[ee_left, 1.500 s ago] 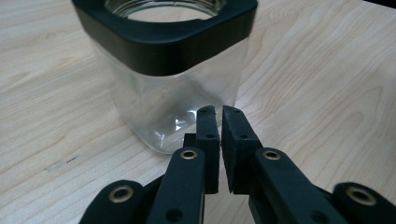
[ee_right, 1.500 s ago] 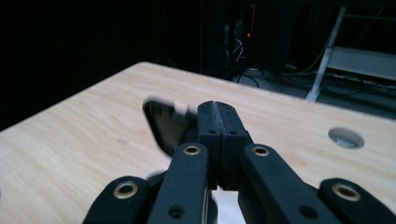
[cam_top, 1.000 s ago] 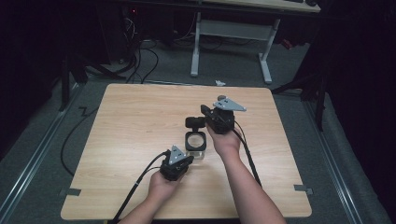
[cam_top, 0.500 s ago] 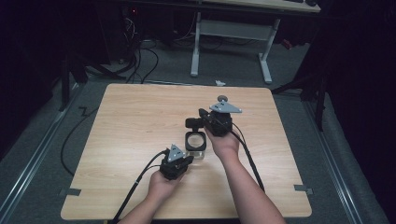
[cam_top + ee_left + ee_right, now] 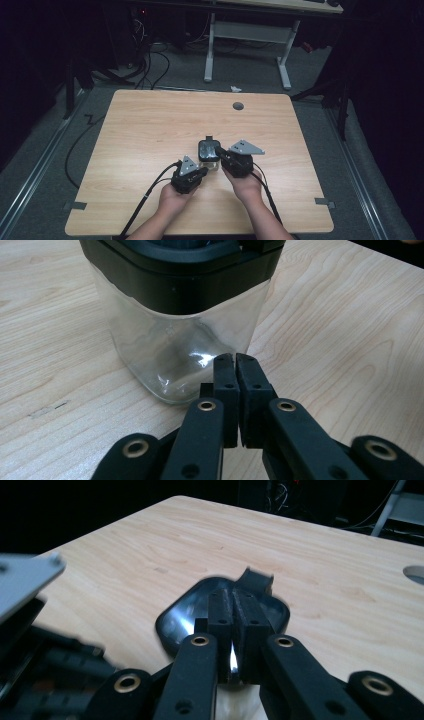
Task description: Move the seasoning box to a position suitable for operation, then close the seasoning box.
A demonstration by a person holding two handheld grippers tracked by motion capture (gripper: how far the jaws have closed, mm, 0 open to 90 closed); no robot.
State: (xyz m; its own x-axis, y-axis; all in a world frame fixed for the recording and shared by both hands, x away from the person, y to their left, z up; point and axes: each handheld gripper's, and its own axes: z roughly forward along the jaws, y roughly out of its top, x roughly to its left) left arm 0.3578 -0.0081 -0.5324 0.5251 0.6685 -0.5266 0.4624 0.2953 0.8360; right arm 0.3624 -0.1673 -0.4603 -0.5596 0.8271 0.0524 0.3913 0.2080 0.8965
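Observation:
A square clear glass jar (image 5: 209, 161) with a black lid (image 5: 208, 149) stands on the wooden table (image 5: 150, 130), near the front middle. Its lid lies flat on top, with a tab (image 5: 210, 138) pointing away. My left gripper (image 5: 202, 170) is shut, with its tips close to the jar's near left side. In the left gripper view the jar (image 5: 175, 345) stands right behind the shut left gripper (image 5: 235, 361). My right gripper (image 5: 220, 153) comes in from the jar's right. In the right gripper view, the shut right gripper (image 5: 233, 596) reaches over the lid (image 5: 180, 615).
A round cable hole (image 5: 238, 106) sits in the table's far right part. Beyond the table stands a white desk frame (image 5: 246, 32), with cables (image 5: 150, 60) on the floor. The left gripper's body (image 5: 45, 675) shows at the lower left of the right gripper view.
The jar's lid, raised open before, now lies flat on the jar. My right gripper has come toward the person, from behind the jar to its right side. The left gripper has barely moved.

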